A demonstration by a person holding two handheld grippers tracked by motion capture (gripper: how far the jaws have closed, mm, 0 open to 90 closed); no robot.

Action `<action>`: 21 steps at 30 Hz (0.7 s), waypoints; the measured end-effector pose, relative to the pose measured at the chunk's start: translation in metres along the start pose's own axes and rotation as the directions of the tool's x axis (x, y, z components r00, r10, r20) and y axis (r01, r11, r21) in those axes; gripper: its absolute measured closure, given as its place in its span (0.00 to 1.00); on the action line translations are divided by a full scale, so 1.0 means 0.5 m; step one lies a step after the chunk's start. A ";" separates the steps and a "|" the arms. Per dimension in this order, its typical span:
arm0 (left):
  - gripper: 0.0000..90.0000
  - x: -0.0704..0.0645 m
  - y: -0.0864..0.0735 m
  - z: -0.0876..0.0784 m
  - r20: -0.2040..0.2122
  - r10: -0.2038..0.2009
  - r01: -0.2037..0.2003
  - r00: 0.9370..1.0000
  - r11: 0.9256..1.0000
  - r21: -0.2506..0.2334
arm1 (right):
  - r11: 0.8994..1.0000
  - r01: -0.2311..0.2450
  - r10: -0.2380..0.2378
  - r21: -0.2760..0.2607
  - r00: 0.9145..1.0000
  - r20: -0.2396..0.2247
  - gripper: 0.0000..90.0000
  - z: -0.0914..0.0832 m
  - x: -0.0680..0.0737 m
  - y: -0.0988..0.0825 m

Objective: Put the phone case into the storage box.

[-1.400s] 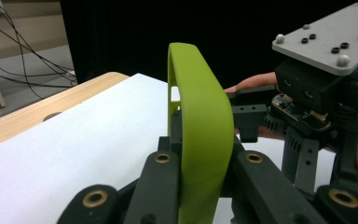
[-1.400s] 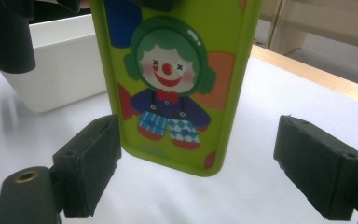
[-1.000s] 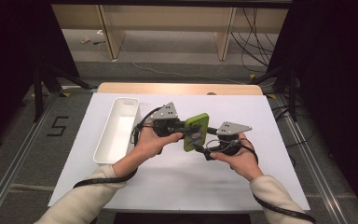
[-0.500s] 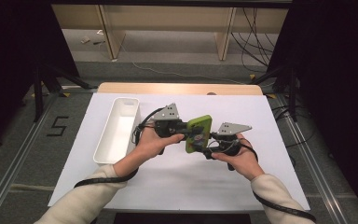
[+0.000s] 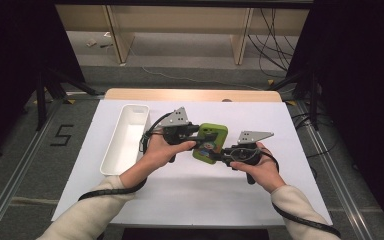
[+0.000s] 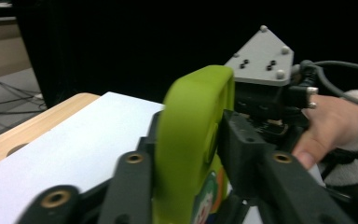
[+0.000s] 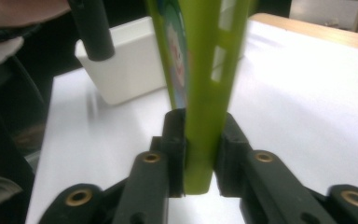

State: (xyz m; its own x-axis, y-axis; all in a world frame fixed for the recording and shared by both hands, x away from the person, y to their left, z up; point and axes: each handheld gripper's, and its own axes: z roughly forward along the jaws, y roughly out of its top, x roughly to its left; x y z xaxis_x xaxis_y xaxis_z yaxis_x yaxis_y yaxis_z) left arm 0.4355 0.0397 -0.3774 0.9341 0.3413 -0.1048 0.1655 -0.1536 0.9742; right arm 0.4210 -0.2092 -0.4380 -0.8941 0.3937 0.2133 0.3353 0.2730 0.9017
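Observation:
A green plastic case (image 5: 211, 141) with a colourful sticker is held up on edge above the white table sheet (image 5: 190, 200), between both hands. My right gripper (image 5: 220, 154) is shut on its lower right edge; in the right gripper view both pads (image 7: 173, 140) press the green case (image 7: 205, 93), the jaws having just been closing. My left gripper (image 5: 196, 139) has the case's left edge between its jaws. They have just been opening, and in the left gripper view the green case (image 6: 191, 140) sits between the black fingers (image 6: 233, 135) with the grip slackened.
A long white tray (image 5: 125, 140) lies on the sheet left of the hands, and the white tray (image 7: 130, 70) stands behind the case in the right gripper view. The table's wooden far edge (image 5: 190, 94) borders the sheet. Cables trail from both grippers.
The right gripper's jaws have come together on the case's lower right edge. Both hands stay in place and the case has hardly moved.

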 end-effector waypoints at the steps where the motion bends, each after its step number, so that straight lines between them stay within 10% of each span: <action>1: 0.64 -0.001 0.000 0.001 -0.016 0.005 -0.005 1.000 1.000 0.006 | 1.000 -0.003 0.003 0.001 1.000 -0.001 0.86 0.000 0.003 0.003; 11: 0.06 -0.005 0.003 -0.005 -0.227 0.006 0.005 0.974 0.999 0.047 | 1.000 -0.017 0.016 0.004 0.990 0.142 0.87 -0.004 0.020 0.019; 21: 0.00 -0.016 0.008 -0.006 -0.281 0.010 -0.004 0.960 1.000 0.023 | 0.999 -0.039 0.037 0.003 0.968 0.250 0.87 0.004 0.028 0.023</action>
State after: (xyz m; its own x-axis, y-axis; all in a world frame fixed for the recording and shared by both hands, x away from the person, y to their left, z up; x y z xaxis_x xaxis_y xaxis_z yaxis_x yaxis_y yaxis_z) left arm 0.4277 0.0389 -0.3720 0.8092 0.5865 -0.0343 0.1687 -0.1759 0.9698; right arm 0.4127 -0.1985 -0.4256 -0.7787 0.6103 0.1455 0.3705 0.2601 0.8917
